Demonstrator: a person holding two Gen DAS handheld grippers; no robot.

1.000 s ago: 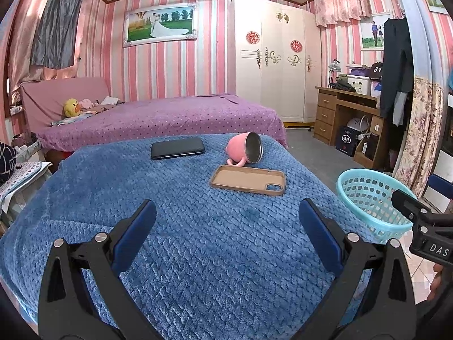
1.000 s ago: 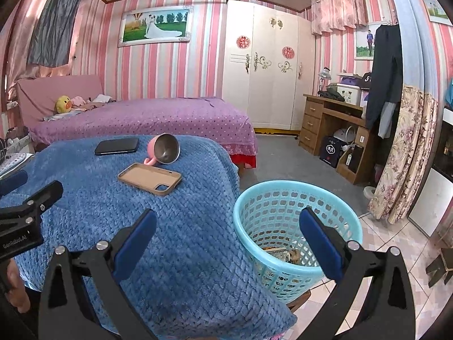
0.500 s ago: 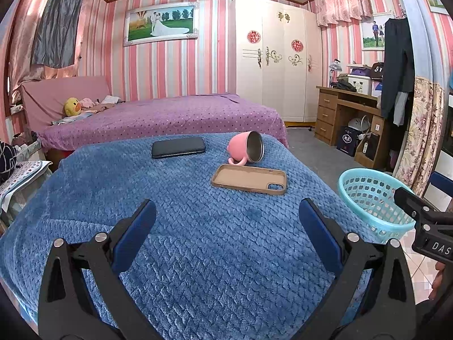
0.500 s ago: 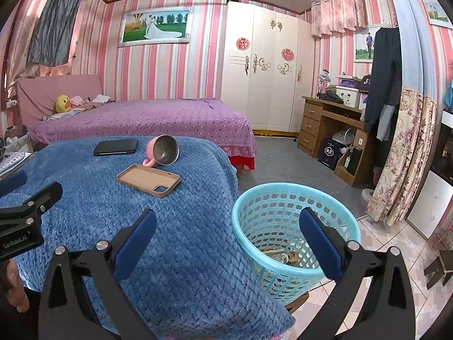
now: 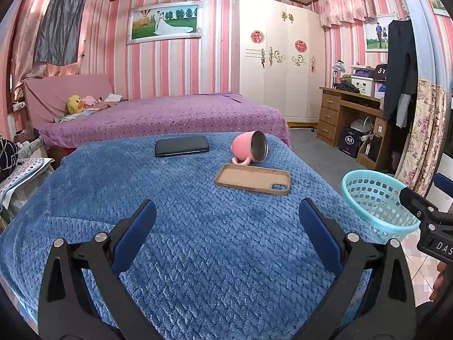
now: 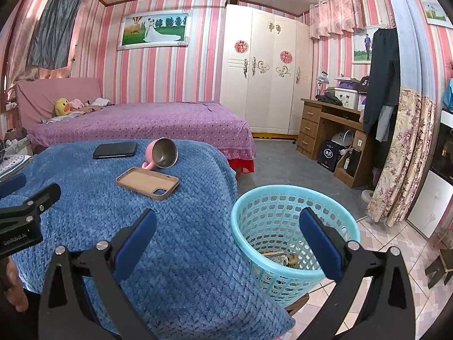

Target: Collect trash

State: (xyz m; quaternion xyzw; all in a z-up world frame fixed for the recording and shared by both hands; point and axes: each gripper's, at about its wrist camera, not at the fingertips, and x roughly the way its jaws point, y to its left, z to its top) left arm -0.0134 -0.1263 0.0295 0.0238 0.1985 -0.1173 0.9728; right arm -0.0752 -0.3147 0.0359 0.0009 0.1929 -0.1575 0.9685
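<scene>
Right wrist: right gripper point(image 6: 228, 231) spread wide, empty, above turquoise basket point(image 6: 286, 195) holding scraps point(image 6: 283, 257). Left wrist: left gripper point(image 5: 228, 222) likewise released, empty, over blue blanket point(image 5: 198, 240).

Blue blanket-covered surface point(image 5: 198, 255) carries black phone point(image 5: 181, 146), tipped pink mug point(image 5: 250, 150), tan phone case point(image 5: 252, 179).

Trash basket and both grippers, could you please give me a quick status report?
Left gripper open, empty, over blue blanket. Right gripper open, empty, above basket. Scraps in basket bottom. Nothing in the way.
</scene>
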